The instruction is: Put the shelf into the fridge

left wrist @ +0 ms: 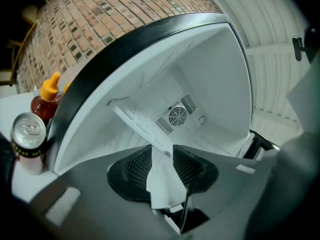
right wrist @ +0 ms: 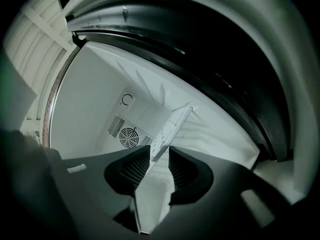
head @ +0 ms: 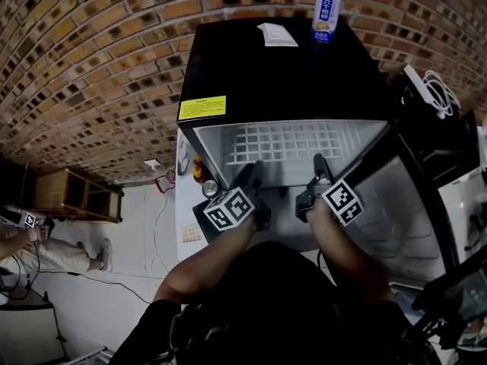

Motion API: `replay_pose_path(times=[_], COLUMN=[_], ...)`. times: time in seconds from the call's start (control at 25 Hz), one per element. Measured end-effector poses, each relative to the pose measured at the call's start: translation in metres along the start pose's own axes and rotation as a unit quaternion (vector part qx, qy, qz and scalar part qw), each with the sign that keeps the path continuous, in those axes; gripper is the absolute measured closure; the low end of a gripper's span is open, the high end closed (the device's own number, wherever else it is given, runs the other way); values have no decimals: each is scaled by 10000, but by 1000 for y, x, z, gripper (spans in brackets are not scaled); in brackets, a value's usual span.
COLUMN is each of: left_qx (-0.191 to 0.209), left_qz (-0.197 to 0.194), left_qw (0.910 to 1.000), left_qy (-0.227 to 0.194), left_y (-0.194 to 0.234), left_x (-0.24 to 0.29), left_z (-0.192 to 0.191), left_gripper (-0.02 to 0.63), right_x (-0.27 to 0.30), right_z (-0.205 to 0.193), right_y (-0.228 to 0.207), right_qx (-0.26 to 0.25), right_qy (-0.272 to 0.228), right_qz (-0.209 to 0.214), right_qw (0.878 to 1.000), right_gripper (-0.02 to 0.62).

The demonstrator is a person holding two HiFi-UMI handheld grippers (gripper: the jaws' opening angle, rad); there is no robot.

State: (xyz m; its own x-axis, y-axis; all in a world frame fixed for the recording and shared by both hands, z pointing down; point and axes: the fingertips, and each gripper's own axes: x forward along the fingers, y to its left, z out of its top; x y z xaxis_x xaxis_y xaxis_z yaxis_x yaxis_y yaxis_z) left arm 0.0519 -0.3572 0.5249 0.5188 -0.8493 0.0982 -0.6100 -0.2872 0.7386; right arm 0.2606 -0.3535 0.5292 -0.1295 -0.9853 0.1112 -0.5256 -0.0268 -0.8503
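Note:
The black fridge stands with its door swung out to the right. The white wire shelf lies level inside, across the white cavity. My left gripper and right gripper reach side by side into the opening at the shelf's front edge. In the left gripper view the left gripper is open, and the shelf's edge runs up to the gap without touching the pads. In the right gripper view the shelf runs edge-on into the gap of the right gripper, whose pads stand off it.
A blue and white drink can and a white card sit on the fridge top. Left of the fridge stand a can and a sauce bottle. A fan vent marks the back wall. A seated person is far left.

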Motion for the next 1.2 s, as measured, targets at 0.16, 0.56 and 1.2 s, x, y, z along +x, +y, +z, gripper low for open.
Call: replay_pose_path(times=[0.16, 0.56, 1.2], left_qx=[102, 708, 1179], left_qz=[-252, -79, -299], left_qw=[9995, 9973, 9922], left_qy=[127, 149, 283], left_y=[-18, -7, -28], left_x=[-13, -87, -129], left_z=[-4, 3, 9], left_gripper=[504, 583, 606], right_x=[-14, -50, -91], right_z=[-7, -22, -49], right_y=[10, 64, 106], right_qx=[-30, -996, -2510], right_qy=[96, 642, 1185], right_qz=[173, 1260, 1775], right_qw=[9998, 9849, 9442], right_gripper=[477, 488, 529])
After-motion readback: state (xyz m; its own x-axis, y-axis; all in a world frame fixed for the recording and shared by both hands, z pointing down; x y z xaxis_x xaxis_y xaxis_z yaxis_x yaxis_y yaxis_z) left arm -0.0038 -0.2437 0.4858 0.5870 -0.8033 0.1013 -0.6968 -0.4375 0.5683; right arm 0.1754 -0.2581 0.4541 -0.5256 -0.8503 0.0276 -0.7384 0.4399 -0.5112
